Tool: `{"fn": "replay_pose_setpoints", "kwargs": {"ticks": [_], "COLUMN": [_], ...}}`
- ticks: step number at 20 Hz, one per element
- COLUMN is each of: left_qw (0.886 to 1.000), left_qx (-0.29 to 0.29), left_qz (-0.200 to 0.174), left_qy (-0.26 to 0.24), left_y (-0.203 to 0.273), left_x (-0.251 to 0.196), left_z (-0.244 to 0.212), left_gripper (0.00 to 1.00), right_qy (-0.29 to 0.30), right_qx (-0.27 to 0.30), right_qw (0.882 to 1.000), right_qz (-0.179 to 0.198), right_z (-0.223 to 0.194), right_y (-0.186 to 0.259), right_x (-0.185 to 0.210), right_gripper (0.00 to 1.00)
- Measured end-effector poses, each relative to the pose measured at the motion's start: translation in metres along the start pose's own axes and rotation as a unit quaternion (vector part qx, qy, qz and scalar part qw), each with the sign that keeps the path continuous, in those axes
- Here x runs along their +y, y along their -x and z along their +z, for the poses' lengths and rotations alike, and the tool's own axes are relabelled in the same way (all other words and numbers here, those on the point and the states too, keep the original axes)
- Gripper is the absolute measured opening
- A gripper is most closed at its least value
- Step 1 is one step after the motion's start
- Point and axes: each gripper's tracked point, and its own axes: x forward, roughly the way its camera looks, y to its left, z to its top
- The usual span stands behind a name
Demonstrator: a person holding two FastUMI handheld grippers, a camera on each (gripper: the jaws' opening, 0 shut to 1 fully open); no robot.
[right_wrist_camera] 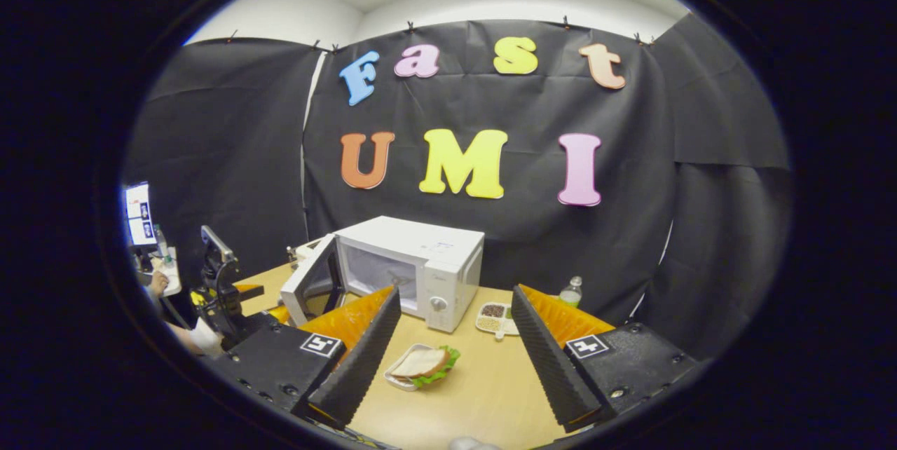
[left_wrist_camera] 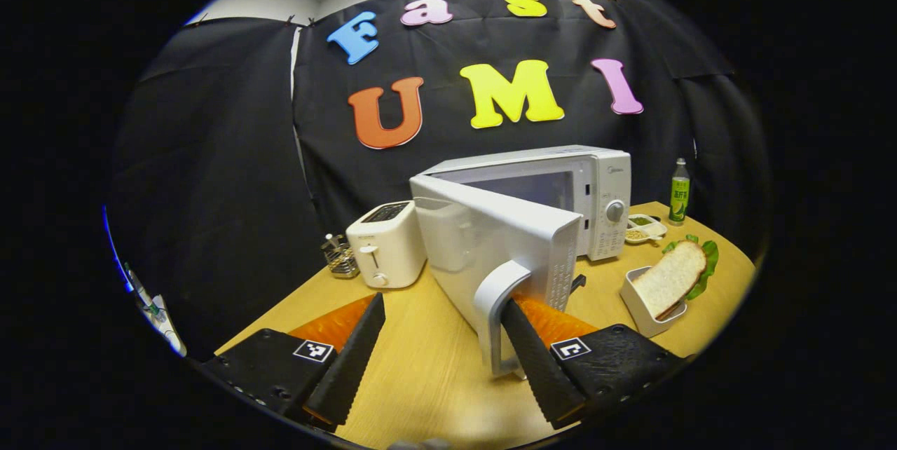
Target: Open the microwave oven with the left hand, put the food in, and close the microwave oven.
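Observation:
The white microwave (left_wrist_camera: 553,187) stands at the back of the wooden table with its door (left_wrist_camera: 490,240) swung partly open. My left gripper (left_wrist_camera: 443,300) is open. One of its fingers (left_wrist_camera: 527,352) is hooked inside the door's white handle (left_wrist_camera: 494,299), the other is out to the left of the door. A sandwich of bread and lettuce (left_wrist_camera: 674,276) lies in a small white tray (left_wrist_camera: 634,296) right of the door. My right gripper (right_wrist_camera: 455,293) is open above the table, with the sandwich (right_wrist_camera: 425,364) low between its fingers and the microwave (right_wrist_camera: 420,264) beyond.
A white toaster (left_wrist_camera: 387,245) and a small wire rack (left_wrist_camera: 338,257) stand left of the microwave. A divided dish of grains (left_wrist_camera: 643,227) and a green bottle (left_wrist_camera: 678,192) sit to its right. A person's hand (right_wrist_camera: 203,334) holds the left gripper at the table's left edge.

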Motion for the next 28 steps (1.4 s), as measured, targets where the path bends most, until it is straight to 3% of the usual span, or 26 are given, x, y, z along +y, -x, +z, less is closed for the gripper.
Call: {"fn": "replay_pose_setpoints", "kwargs": {"ticks": [2, 5, 6, 8, 13, 17, 19, 21, 22, 23, 24, 25, 28], "left_qw": [1.0, 1.0, 1.0, 0.999, 0.998, 0.998, 0.999, 0.999, 0.999, 0.998, 0.998, 0.998, 0.999], "left_qx": [0.008, 0.02, 0.021, 0.021, 0.018, 0.0, -0.014, -0.029, -0.035, -0.04, -0.042, -0.044, -0.039], "left_qz": [0.013, 0.014, 0.018, 0.04, 0.067, 0.05, 0.033, 0.013, 0.006, 0.0, -0.005, -0.01, -0.015], "left_qy": [0.005, 0.019, 0.013, -0.007, -0.002, 0.025, 0.027, 0.033, 0.037, 0.04, 0.04, 0.04, 0.028], "left_y": [0.006, 0.014, 0.018, 0.023, 0.048, 0.058, 0.062, 0.067, 0.068, 0.069, 0.071, 0.073, 0.076], "left_x": [0.026, 0.052, 0.06, 0.085, 0.125, 0.112, 0.096, 0.076, 0.068, 0.057, 0.049, 0.04, 0.02], "left_z": [-0.009, -0.017, -0.018, -0.024, -0.023, 0.0, 0.013, 0.032, 0.04, 0.047, 0.055, 0.06, 0.071], "left_gripper": [0.96, 0.96, 0.96, 0.97, 0.97, 0.97, 0.96, 0.96, 0.96, 0.96, 0.96, 0.97, 0.96], "right_qy": [-0.005, -0.018, -0.024, -0.029, -0.044, -0.077, -0.104, -0.139, -0.156, -0.174, -0.189, -0.201, -0.209], "right_qx": [0.006, 0.021, 0.026, 0.032, 0.054, 0.097, 0.13, 0.164, 0.177, 0.193, 0.202, 0.22, 0.269], "right_qw": [1.0, 1.0, 0.999, 0.999, 0.997, 0.992, 0.986, 0.976, 0.971, 0.965, 0.96, 0.954, 0.938], "right_qz": [0.005, 0.013, 0.014, 0.014, 0.011, 0.023, 0.032, 0.032, 0.034, 0.028, 0.036, 0.04, 0.063], "right_z": [-0.005, -0.015, -0.019, -0.023, -0.043, -0.075, -0.103, -0.13, -0.144, -0.16, -0.171, -0.185, -0.22], "right_y": [-0.005, -0.01, -0.012, -0.016, -0.034, -0.054, -0.065, -0.079, -0.086, -0.093, -0.101, -0.108, -0.131], "right_x": [0.007, 0.016, 0.02, 0.026, 0.032, 0.027, 0.023, 0.014, 0.011, 0.008, 0.009, 0.009, 0.006], "right_gripper": [1.0, 0.96, 1.0, 0.96, 0.96, 1.0, 0.96, 1.0, 0.99, 0.9, 0.99, 0.89, 0.85]}}
